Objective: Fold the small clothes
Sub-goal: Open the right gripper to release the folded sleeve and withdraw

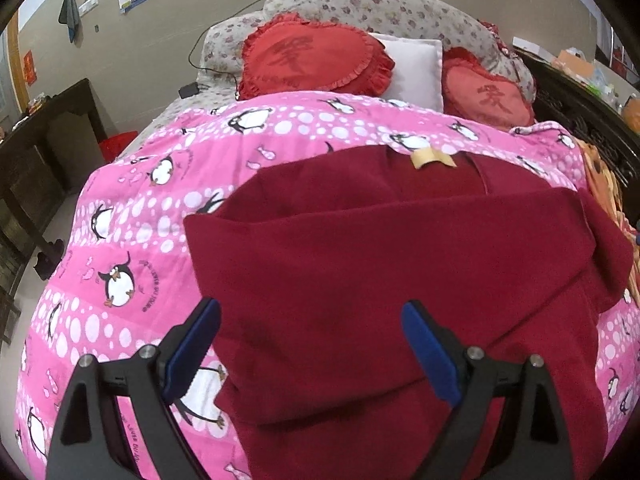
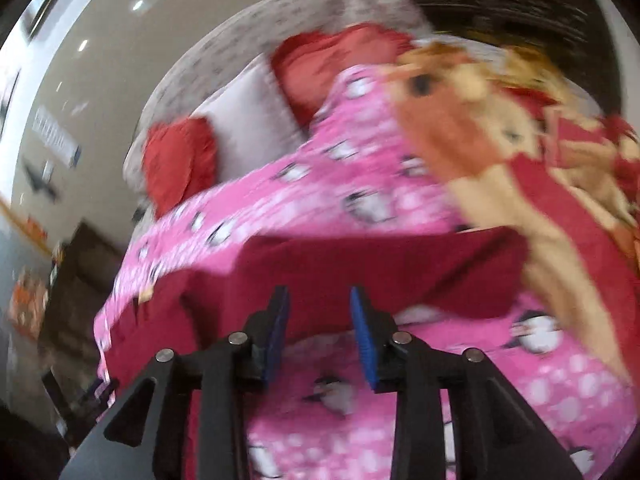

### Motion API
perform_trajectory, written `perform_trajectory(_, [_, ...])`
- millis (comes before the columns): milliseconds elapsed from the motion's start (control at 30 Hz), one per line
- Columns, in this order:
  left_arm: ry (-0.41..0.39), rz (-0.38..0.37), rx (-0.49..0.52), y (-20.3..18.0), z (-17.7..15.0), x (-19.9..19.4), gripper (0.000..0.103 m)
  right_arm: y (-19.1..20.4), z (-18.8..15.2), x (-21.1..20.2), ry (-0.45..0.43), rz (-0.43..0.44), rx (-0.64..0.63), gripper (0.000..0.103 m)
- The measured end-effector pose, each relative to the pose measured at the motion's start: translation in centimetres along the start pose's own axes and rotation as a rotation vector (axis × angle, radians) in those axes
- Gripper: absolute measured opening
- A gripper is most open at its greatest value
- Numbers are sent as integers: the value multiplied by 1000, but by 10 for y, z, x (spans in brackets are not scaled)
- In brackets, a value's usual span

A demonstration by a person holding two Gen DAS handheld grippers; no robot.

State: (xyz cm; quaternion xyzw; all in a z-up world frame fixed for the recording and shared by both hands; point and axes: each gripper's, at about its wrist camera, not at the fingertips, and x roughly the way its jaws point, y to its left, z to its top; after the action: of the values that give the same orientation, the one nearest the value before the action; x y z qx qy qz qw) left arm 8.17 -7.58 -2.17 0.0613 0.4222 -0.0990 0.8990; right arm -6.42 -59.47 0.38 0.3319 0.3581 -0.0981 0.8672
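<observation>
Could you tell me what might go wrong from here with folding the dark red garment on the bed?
The left gripper is open above the dark red garment, so a careless close could pinch the pink penguin quilt too. The right wrist view is blurred; the right gripper, open near the garment's edge, may miss it. The orange patterned cloth lies close by and could snag.

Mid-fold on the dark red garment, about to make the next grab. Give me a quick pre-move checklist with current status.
1. Left gripper jaws open, empty: ok.
2. Right gripper jaws open, nothing between them: ok.
3. Dark red garment lies on the pink penguin quilt, partly folded: ok.
4. Garment's near edge within the left jaws' span: ok.
5. Right wrist view sharp enough to aim: not ok, blurred.
6. Orange patterned fabric clear of garment: cannot tell.
</observation>
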Motion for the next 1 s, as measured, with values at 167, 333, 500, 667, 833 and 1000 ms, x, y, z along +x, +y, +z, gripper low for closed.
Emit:
perform_trajectory(167, [5, 7, -6, -2, -1, 1, 95, -48, 18, 20, 15, -95, 125, 14])
perform_trajectory(333, [19, 24, -4, 0, -3, 3, 94, -73, 23, 60, 61, -116, 232, 14])
perform_trajectory(500, [16, 31, -9, 4, -3, 2, 94, -82, 17, 78, 73, -107, 309, 14])
perform_trajectory(667, [15, 35, -7, 5, -3, 2, 94, -84, 18, 87, 84, -122, 325, 14])
perform_trajectory(833, [16, 36, -12, 7, -5, 0, 95, -83, 18, 75, 29, -103, 311, 0])
perform_trajectory(1000, [8, 34, -20, 13, -6, -5, 94, -49, 32, 25, -114, -31, 157, 0])
